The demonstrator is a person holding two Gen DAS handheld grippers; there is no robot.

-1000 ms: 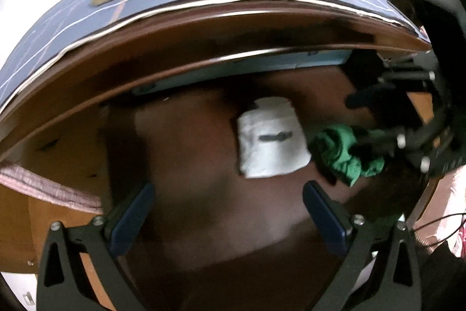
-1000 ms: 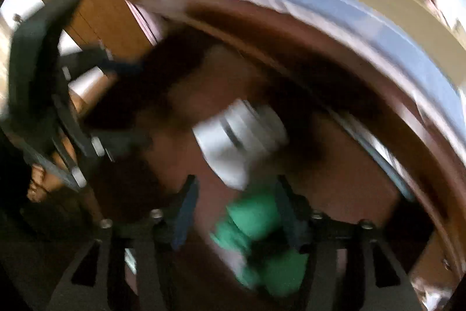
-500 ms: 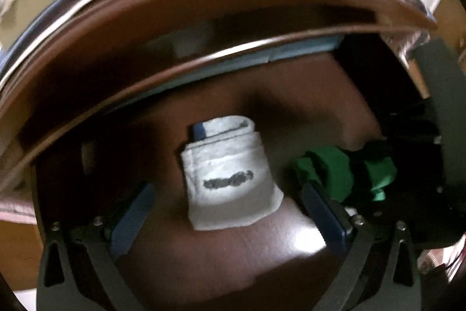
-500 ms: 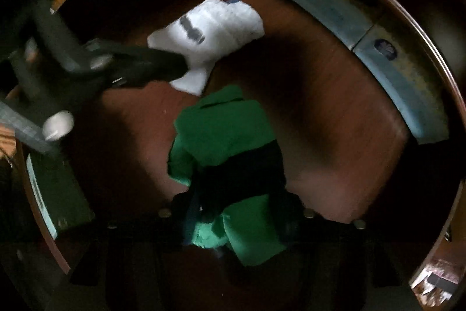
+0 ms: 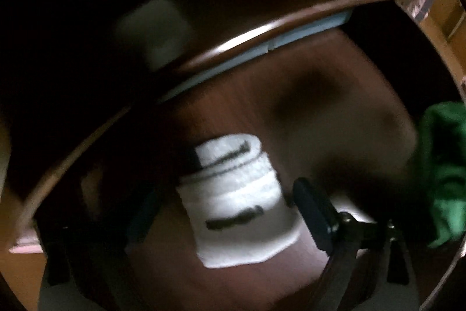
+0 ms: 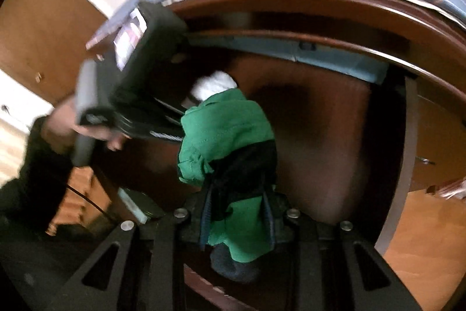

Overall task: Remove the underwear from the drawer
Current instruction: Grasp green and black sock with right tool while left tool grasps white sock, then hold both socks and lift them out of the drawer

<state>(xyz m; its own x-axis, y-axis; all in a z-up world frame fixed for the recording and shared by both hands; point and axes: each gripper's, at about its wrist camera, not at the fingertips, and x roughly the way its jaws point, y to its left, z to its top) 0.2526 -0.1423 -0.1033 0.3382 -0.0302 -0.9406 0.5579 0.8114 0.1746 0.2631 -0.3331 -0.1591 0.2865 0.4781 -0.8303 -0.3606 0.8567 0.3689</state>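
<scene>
Your right tool (image 6: pixel 237 219) has just been closing onto the green underwear (image 6: pixel 225 126), while your left tool (image 5: pixel 230 212), narrowing, now straddles the white underwear (image 5: pixel 238 206).

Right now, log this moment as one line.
right tongs: shut on green underwear | left tongs: open, closing around white underwear | drawer: open

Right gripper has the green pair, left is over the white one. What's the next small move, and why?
Probably close the left gripper on the white underwear: its jaws have just been closing, the folded piece lies between them on the drawer floor, and neither pad seems to press it yet. The right gripper already clamps the green underwear.
</scene>
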